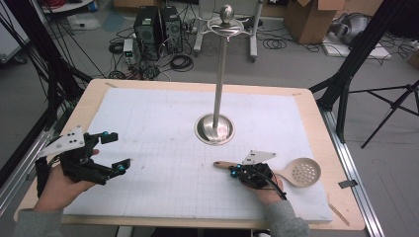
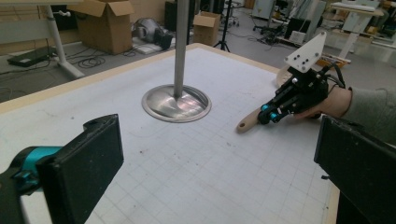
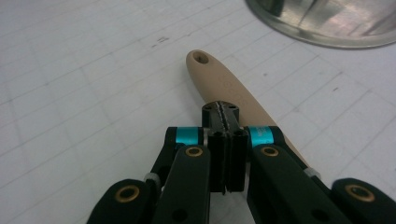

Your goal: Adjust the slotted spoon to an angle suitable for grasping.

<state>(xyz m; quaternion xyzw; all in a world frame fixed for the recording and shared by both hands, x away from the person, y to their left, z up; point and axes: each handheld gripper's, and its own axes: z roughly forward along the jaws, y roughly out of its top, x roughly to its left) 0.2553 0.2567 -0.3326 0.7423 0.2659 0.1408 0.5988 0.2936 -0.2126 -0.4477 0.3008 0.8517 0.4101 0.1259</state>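
spoon (image 1: 291, 174): slotted, wooden, flat on mat (image 1: 163, 148) at about 4 o'clock from stand (image 1: 215, 129); bowl toward 3 o'clock, handle (image 3: 219, 84) tip toward 9 o'clock.
handle hole: visible in right gripper view at the free end, looks meant for a hook on top of stand.
right gripper (image 1: 233, 171): over mid-handle, jaws fully together, nothing seen between the pads; tips above the wood, contact cannot be told.
left gripper (image 1: 114, 150): at 8 o'clock from stand, well apart from spoon, jaws wide and empty.
step in hand: probably lining up for a pick on the handle.
how to do it well: open jaws first, then drop astride the handle across its narrow width; closing on it shut as now would only push it.
grip spot: mid-handle, short of the hole end, so hole stays free for hanging.
risk: thin handle flat on mat, pads may skid over it; go low, close square.
left gripper use: free to steady bowl end if spoon pivots.
stand clearance: base just beyond handle tip, keep lift vertical before swinging.
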